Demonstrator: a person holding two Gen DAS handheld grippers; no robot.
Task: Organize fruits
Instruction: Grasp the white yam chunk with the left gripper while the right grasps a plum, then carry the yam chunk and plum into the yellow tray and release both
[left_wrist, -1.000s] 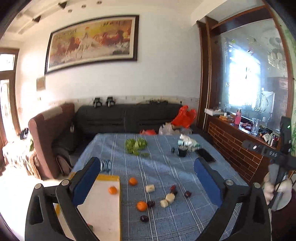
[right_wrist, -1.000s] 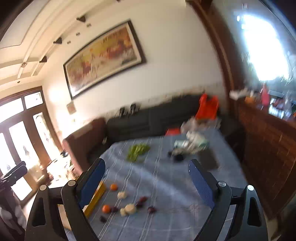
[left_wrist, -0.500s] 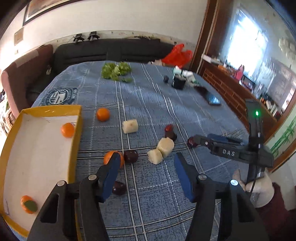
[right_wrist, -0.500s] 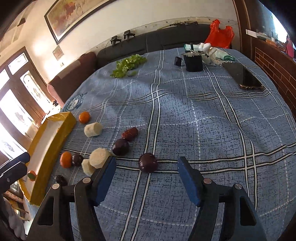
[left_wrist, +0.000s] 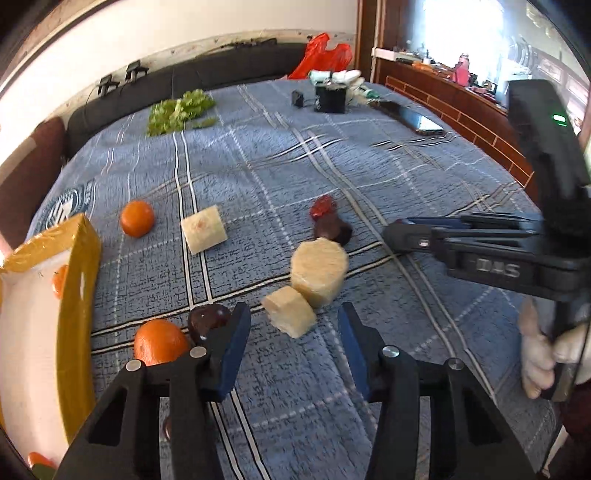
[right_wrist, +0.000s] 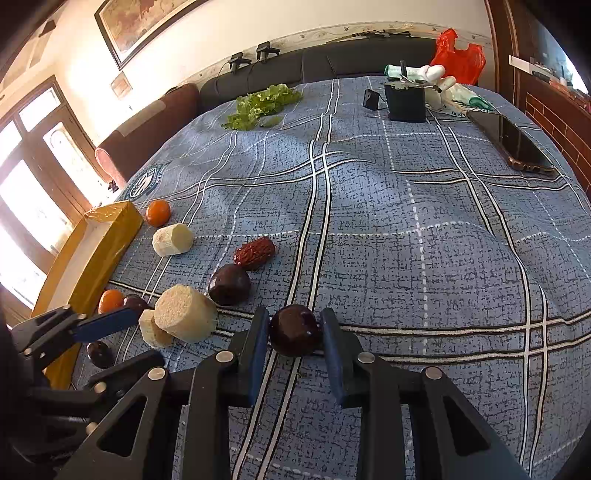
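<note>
My right gripper (right_wrist: 294, 330) is shut on a dark purple plum (right_wrist: 294, 329) that rests on the blue plaid cloth (right_wrist: 406, 221). My left gripper (left_wrist: 291, 325) is open, its jaws on either side of a small pale fruit chunk (left_wrist: 290, 315), which leans on a bigger pale chunk (left_wrist: 318, 271). An orange (left_wrist: 159, 341) and a dark plum (left_wrist: 207, 319) lie beside its left finger. Another orange (left_wrist: 136, 218), a third pale chunk (left_wrist: 203, 234), a red date (right_wrist: 255, 253) and another plum (right_wrist: 229, 284) lie further on. The yellow tray (left_wrist: 79, 266) stands at the left and holds oranges.
Green lettuce (right_wrist: 264, 105), a black box (right_wrist: 405, 101), a phone (right_wrist: 513, 142) and white gloves (right_wrist: 436, 79) lie at the far side of the table. A sofa with a red bag (right_wrist: 458, 55) stands behind. A small dark plum (right_wrist: 99, 353) lies by the tray.
Both grippers came down from a raised room view to the cloth. The right one closed on the plum; the left one narrowed around the small pale chunk.
</note>
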